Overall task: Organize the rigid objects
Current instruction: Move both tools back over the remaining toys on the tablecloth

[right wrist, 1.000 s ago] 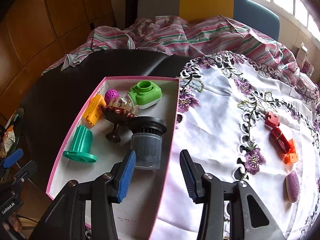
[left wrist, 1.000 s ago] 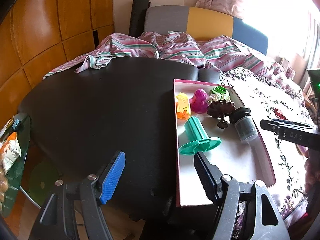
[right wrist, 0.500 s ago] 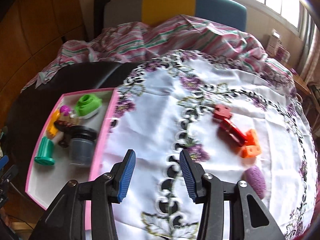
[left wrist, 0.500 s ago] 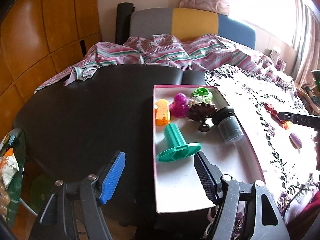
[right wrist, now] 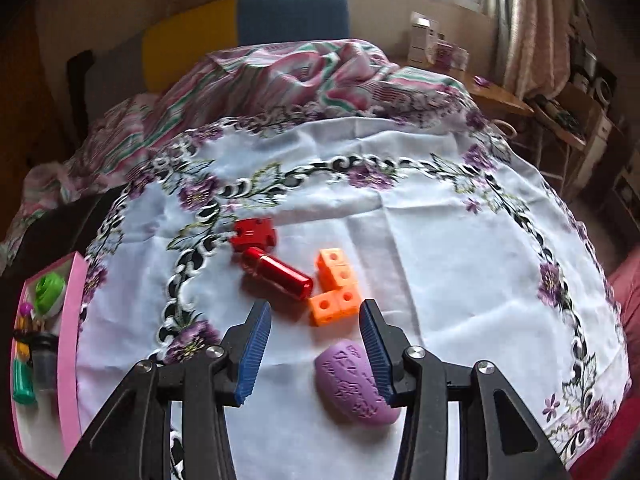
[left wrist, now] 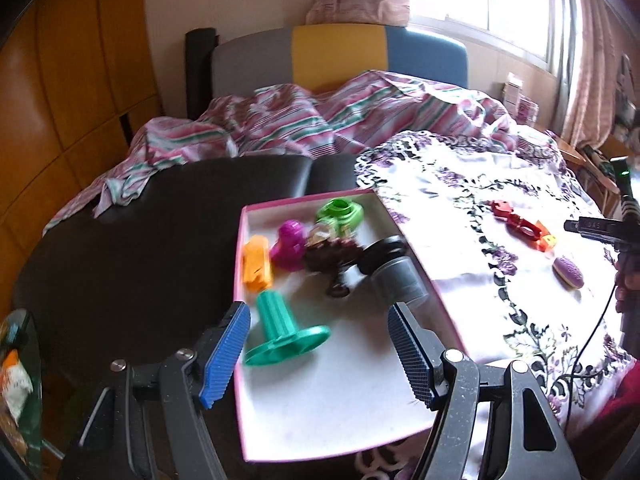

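Observation:
A pink-rimmed white box (left wrist: 340, 400) rests on the dark tabletop and holds a teal spool (left wrist: 280, 328), an orange piece (left wrist: 256, 260), a magenta piece (left wrist: 290, 244), a lime green part (left wrist: 340, 212), a dark brown piece (left wrist: 328, 254) and a black-lidded jar (left wrist: 394, 268). My left gripper (left wrist: 320, 344) hangs open over the box's near end. On the flowered cloth (right wrist: 440, 240) lie a red block (right wrist: 254, 234), a red cylinder (right wrist: 280, 274), joined orange cubes (right wrist: 336, 286) and a purple oval (right wrist: 356, 384). My right gripper (right wrist: 314, 340) stands open above them, with the oval beside its right finger.
The pink box (right wrist: 74, 320) shows at the left edge of the right wrist view. A striped blanket (left wrist: 320, 120) is bunched behind the table before a grey, yellow and blue headboard (left wrist: 336, 52). A red sleeve (left wrist: 616, 412) is at the right. A glass side table (left wrist: 20, 360) sits low left.
My right gripper has swung right, from over the box to over the loose pieces on the cloth. The left gripper has shifted right, so the box now lies between its fingers.

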`<state>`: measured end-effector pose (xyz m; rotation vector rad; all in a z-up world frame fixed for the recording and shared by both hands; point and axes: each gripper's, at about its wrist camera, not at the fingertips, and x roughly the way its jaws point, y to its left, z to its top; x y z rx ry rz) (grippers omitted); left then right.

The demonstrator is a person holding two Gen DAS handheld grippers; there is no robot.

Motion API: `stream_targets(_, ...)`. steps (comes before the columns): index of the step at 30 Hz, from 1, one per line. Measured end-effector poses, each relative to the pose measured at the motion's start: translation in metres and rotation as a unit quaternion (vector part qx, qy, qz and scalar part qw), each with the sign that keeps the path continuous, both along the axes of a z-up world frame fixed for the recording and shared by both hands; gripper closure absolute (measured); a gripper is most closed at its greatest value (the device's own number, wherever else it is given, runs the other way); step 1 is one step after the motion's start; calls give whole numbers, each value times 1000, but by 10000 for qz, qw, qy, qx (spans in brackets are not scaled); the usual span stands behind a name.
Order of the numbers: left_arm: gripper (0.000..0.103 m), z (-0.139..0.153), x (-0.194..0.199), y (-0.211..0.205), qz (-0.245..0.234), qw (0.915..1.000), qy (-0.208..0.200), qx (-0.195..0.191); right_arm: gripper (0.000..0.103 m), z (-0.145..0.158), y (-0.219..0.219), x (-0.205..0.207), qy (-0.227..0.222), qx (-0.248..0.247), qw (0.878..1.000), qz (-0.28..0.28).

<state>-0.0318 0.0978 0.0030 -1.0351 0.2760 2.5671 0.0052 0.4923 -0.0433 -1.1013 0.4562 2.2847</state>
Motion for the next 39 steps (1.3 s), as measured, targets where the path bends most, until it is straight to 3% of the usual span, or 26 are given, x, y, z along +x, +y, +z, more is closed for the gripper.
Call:
stream_targets(6, 31, 7, -3, 39, -376, 9993, 61, -24, 57, 0, 32, 19, 270, -544, 9963, -609)
stream_targets(18, 31, 4, -10, 109, -963, 9953, -67, -98, 57, -3, 43, 25, 355, -917, 9921, -776)
stream_targets(31, 32, -15, -36, 200, -1536, 9855, -716, 111, 57, -6, 61, 38, 569, -1325, 9825, -1182)
stream_targets(39, 30, -40, -59, 268, -1834, 9736, -1338, 244, 57, -9, 67, 42, 654, -1572, 9772, -1270)
